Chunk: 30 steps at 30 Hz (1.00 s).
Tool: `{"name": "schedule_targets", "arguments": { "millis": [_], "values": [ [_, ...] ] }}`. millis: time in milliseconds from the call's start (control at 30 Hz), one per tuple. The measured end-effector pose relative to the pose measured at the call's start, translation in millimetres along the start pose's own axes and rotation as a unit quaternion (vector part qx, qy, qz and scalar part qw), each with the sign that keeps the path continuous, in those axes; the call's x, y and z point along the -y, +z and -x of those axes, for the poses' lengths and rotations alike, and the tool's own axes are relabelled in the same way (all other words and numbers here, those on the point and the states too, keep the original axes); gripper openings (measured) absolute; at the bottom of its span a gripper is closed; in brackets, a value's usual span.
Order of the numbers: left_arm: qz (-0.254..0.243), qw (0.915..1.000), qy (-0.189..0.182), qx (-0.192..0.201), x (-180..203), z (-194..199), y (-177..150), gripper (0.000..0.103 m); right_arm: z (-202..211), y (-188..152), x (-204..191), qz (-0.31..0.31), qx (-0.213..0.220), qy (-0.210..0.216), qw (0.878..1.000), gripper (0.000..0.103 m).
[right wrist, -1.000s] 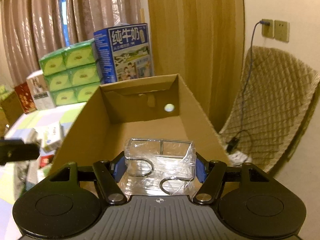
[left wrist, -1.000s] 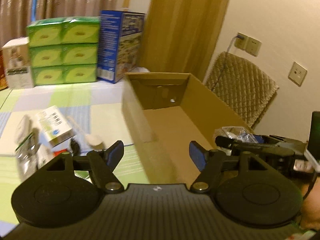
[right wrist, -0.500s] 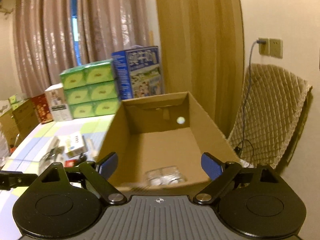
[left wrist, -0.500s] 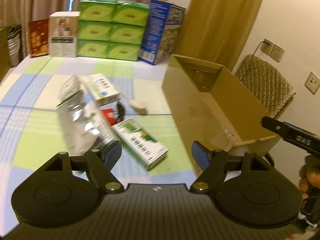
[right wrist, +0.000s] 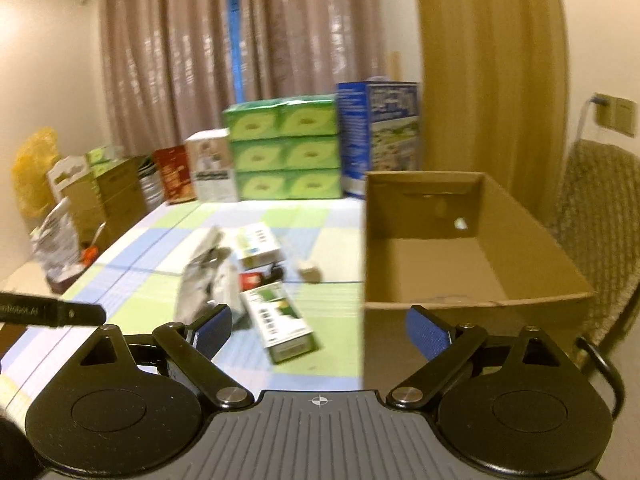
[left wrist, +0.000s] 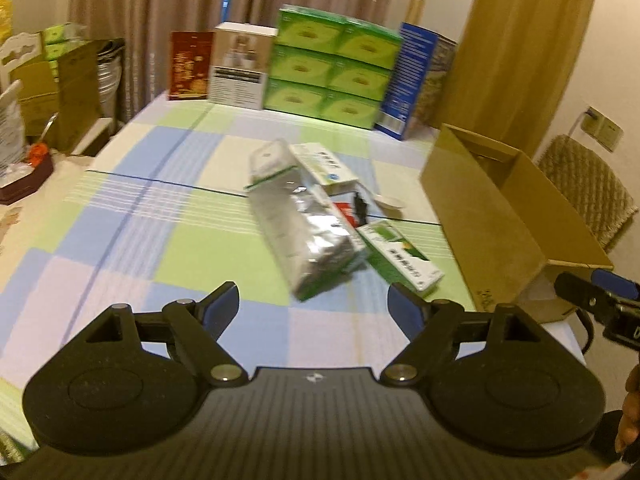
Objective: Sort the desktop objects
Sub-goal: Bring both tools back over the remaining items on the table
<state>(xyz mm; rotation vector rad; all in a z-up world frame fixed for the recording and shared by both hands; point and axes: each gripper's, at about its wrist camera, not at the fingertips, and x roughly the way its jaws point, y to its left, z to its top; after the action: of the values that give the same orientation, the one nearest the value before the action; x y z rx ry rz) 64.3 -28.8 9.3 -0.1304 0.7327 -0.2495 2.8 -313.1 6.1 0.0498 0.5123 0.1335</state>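
Step in hand: between picks, as we judge it. Left claw (left wrist: pixel 314 300) spread wide, empty, hovering above the near edge of the surface (left wrist: pixel 132 216). Right claw (right wrist: pixel 318 326) likewise spread and empty, near the cardboard box (right wrist: pixel 520 248).

Items we still have to sort: silver foil pouch (left wrist: pixel 308 232) just beyond the left claw; green-and-white carton (left wrist: pixel 400 258) touching its right side; white carton (left wrist: pixel 324 166) farther off.

Next move calls for lowering one claw over the pouch or the near carton.
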Motion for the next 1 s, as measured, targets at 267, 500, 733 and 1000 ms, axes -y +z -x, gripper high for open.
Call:
{"name": "schedule_targets", "arguments": {
  "millis": [267,500,733,1000],
  "values": [
    [0.018,0.9998,0.012,0.005,-24,4,5,0.082,-22,0,-34,0.05,-0.02,0.034,0.998,0.091],
    [0.01,0.9998,0.018,-0.007,-32,-18,10,0.084,-61,-1,-51,0.114,-0.053,0.047,0.991,0.089],
    [0.001,0.9995,0.012,-0.028,-43,-54,18,0.084,-120,2,-55,0.166,-0.099,0.034,0.981,0.075],
    [0.0,0.999,-0.008,-0.044,-50,-100,33,0.085,-184,-7,-51,0.193,-0.161,0.006,0.968,0.074]
  ]
}}
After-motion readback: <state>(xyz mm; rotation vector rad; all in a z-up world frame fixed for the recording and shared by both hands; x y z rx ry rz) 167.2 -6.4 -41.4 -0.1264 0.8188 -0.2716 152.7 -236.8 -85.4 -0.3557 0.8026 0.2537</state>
